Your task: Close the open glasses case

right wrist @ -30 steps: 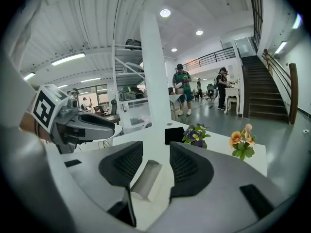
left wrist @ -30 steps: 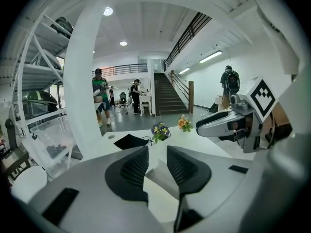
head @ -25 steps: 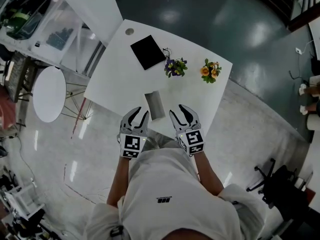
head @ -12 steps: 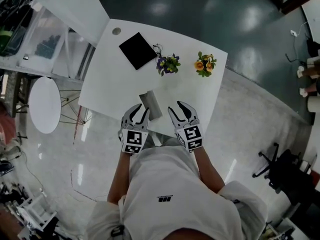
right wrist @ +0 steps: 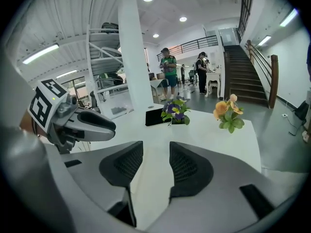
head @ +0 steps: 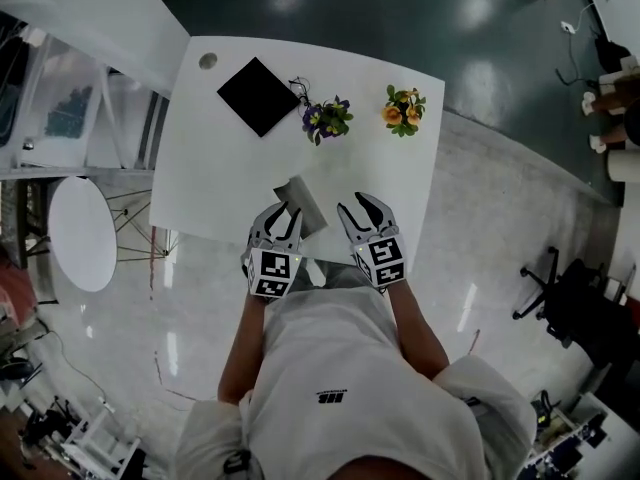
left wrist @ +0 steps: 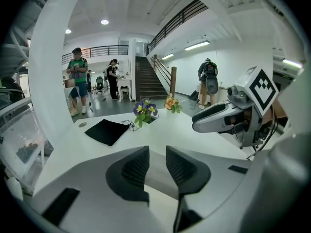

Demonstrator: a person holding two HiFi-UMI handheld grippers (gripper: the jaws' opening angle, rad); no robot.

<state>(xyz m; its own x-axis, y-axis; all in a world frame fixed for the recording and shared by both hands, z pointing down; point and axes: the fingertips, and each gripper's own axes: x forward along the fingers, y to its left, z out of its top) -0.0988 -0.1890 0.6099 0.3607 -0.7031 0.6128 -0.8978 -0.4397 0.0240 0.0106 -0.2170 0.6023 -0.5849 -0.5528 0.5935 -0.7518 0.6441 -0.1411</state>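
- The flat grey rectangular glasses case (head: 303, 203) lies near the front edge of the smooth white bench (head: 215, 168) — closing looks not yet begun.
- The left gripper (head: 283, 218) hovers over its near end, jaws apart, empty; next, likely press the lid down.
- The right gripper (head: 358, 210) hangs just beside, jaws apart — empty.

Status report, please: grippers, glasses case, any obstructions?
Left gripper and right gripper both open, empty. Glasses case at table's near edge, ahead of left jaws, not gripped. Flowers and black pad sit farther back; nothing blocking.
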